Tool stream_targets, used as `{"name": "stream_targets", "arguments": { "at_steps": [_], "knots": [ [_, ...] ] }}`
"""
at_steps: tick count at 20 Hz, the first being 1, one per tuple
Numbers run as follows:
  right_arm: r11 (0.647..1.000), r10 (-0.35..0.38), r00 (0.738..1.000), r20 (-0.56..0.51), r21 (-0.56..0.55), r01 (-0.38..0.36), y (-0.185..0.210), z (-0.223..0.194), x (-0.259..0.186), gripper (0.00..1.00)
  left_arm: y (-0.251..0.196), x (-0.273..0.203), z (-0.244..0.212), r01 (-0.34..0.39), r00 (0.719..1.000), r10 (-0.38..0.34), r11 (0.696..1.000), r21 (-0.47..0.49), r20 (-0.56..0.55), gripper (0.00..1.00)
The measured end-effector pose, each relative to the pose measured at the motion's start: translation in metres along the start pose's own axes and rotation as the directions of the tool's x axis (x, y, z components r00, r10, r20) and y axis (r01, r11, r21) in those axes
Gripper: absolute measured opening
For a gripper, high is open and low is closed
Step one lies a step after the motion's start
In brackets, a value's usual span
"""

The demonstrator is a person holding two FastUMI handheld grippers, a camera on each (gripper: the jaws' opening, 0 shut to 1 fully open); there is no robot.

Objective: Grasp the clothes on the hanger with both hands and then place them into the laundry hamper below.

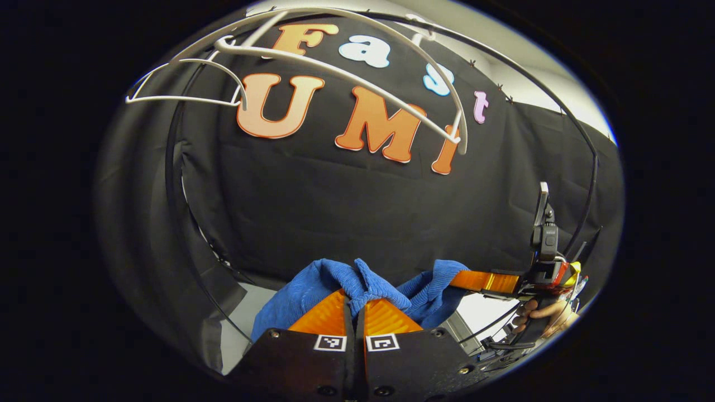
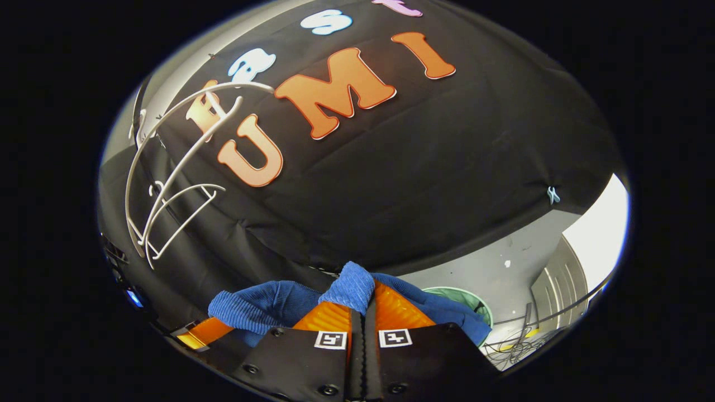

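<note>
- Left gripper, bottom centre of the left gripper view, is pinched narrow on a fold of the blue garment
- Right gripper, bottom centre of the right gripper view, is likewise clamped on the garment's bunched cloth
- White hanger sits bare in the upper left, well apart from the garment
- Green hamper rim peeks out at lower right, just behind the cloth

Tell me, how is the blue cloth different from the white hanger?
The blue garment is soft, bunched and pinched in both grippers, left gripper and right gripper; the white hanger is thin, stiff and bare. The garment sits low; the hanger hangs high. Both are in front of the black cloth wall.
</note>
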State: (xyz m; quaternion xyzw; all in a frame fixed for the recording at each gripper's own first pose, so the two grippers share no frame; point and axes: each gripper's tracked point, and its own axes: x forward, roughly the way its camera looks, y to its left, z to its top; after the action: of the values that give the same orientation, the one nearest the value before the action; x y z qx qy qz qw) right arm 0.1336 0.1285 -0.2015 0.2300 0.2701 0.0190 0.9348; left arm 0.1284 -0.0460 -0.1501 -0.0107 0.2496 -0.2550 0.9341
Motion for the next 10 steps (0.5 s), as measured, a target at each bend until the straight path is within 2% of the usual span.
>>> {"name": "stream_targets", "arguments": {
  "at_steps": [10],
  "knots": [
    [0.984,-0.132,0.987,-0.091,-0.13,0.119,-0.048,-0.035,0.031,0.08,-0.005,0.069,-0.057,-0.015,0.986,0.013,1.0,-0.014,-0.166,0.0]
  ]
}}
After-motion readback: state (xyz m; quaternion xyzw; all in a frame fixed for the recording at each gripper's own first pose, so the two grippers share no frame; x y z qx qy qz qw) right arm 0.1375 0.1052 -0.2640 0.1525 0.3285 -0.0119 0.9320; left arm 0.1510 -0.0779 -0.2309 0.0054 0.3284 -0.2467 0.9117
